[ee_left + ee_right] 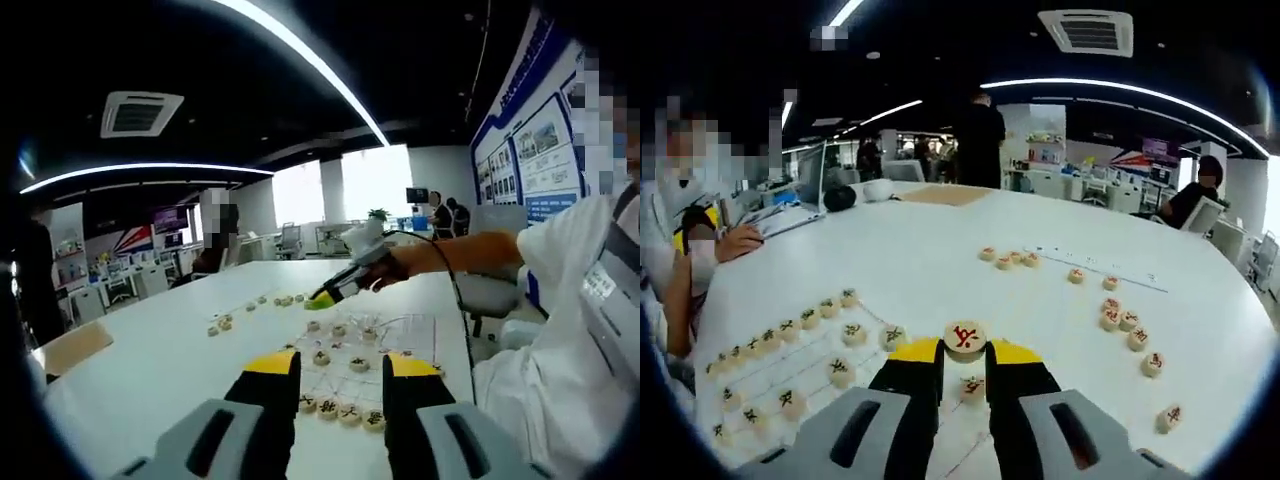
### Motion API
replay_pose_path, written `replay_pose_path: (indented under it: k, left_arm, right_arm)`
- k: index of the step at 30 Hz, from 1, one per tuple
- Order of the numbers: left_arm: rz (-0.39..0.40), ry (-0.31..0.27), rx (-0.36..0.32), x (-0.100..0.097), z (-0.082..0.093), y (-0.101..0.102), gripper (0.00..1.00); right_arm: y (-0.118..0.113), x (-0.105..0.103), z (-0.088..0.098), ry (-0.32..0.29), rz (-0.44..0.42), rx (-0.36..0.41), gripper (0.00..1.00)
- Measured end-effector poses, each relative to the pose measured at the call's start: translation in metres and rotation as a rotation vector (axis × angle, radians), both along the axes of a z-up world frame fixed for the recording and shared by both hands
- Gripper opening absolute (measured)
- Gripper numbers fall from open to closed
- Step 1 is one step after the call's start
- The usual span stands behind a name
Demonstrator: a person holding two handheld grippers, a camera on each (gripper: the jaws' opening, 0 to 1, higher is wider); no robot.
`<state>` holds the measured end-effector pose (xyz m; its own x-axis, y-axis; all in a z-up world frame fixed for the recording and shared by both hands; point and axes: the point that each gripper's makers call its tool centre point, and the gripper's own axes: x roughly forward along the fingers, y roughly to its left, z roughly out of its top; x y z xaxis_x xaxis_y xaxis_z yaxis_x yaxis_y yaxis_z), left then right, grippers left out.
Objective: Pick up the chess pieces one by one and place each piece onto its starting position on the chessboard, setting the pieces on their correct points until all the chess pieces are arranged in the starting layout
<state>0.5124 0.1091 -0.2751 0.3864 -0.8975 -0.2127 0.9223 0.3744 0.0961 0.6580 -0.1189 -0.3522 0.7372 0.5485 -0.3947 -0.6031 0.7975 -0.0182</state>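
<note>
1. Right gripper view: the right gripper [965, 352], black-jawed with yellow tips, is clamping a round pale wooden chess disc with a red character [965, 337] on its face, held between the two tips above the white round table [940, 250].
2. Just below the held disc, between the jaws, another red-marked disc [972, 386] is lying on the thin transparent chessboard sheet [810, 365] with faint grid lines.
3. Left of the jaws, pale discs with black characters [780, 335] are sitting in rows along the sheet's lines.
4. Right of the jaws, loose red-marked discs [1130, 330] are lying scattered on the bare tabletop, with a small cluster [1008, 258] farther out.
5. Left gripper view: the left gripper [340, 375] is hovering with its jaws parted and nothing between them, above a row of black-marked discs [340, 408] at the near edge of the sheet.
6. Beyond it, the person's hand [385, 268] is gripping the other tool, whose tip is reaching over the far side of the sheet.
</note>
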Motion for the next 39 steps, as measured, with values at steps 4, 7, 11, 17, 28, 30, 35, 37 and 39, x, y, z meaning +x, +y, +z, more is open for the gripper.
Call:
replay_pose_path:
  k: [4,7,11,17,28,30,35,37,39]
  left_arm:
    - [-0.003,-0.002,0.003,-0.001,-0.001,-0.001,0.34]
    - [-0.006,-0.003,0.002,-0.001,-0.001,-0.001,0.34]
    - [-0.008,-0.004,0.003,0.0,-0.001,-0.002,0.34]
    - [-0.012,-0.001,0.008,-0.001,-0.003,-0.004,0.34]
    - [-0.011,-0.003,0.011,-0.003,-0.004,-0.004,0.34]
    - [-0.012,-0.005,0.01,-0.004,-0.004,-0.004,0.34]
    - [-0.01,-0.008,0.006,-0.003,-0.002,-0.003,0.34]
    - [-0.008,-0.006,0.004,-0.003,-0.002,-0.003,0.34]
    - [-0.007,-0.006,0.006,-0.003,-0.003,-0.002,0.34]
  right_arm:
    - [0.003,-0.04,-0.002,0.009,0.057,0.012,0.18]
    - [0.005,-0.068,-0.008,0.019,0.114,-0.004,0.18]
    - [-0.003,-0.099,-0.022,0.041,0.165,-0.044,0.18]
    - [-0.001,-0.136,-0.046,0.114,0.266,-0.09,0.18]
    - [0.004,-0.153,-0.056,0.144,0.31,-0.063,0.18]
    - [0.002,-0.152,-0.056,0.144,0.305,-0.071,0.18]
    - [0.001,-0.151,-0.057,0.132,0.309,-0.076,0.2]
    - [0.004,-0.153,-0.057,0.131,0.323,-0.066,0.22]
    - [0.005,-0.155,-0.057,0.131,0.336,-0.068,0.33]
